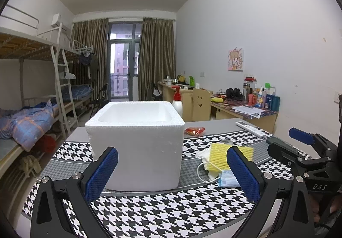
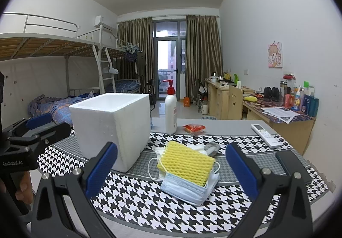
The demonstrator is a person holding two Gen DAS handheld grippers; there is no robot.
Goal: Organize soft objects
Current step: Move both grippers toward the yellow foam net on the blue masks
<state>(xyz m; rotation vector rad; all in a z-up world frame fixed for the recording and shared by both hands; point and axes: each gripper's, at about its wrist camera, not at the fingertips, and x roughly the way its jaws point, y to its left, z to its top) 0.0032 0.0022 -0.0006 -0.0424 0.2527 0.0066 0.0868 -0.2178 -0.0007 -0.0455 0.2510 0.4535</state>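
Note:
A white foam box stands open-topped on the houndstooth cloth; it also shows in the right wrist view. To its right lies a pile of soft things: a yellow foam net on top of blue and white face masks, with a grey sock behind. The pile shows in the left wrist view too. My left gripper is open and empty, just in front of the box. My right gripper is open and empty, just short of the pile.
A white pump bottle with a red top stands behind the box. A red packet and a white remote lie on the grey table. A black phone lies at the right. Beds stand left, desks right.

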